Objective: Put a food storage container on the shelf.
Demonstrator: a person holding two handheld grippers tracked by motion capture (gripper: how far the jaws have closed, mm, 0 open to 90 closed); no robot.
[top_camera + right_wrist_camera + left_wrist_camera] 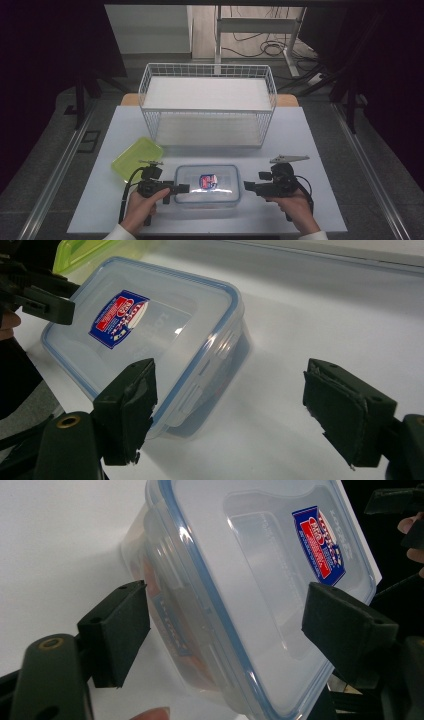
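Left gripper point(184, 188) fingers wide, straddling clear container point(207, 185) lower centre to grip; right gripper point(246, 185) wide, apart.

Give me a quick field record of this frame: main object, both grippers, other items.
object: clear lidded container, blue seal, red-blue label, on white table
left gripper: open, fingers straddle the container's left end, not pressing
right gripper: open, just off the container's right end
behind: white wire rack
left rear: green lid
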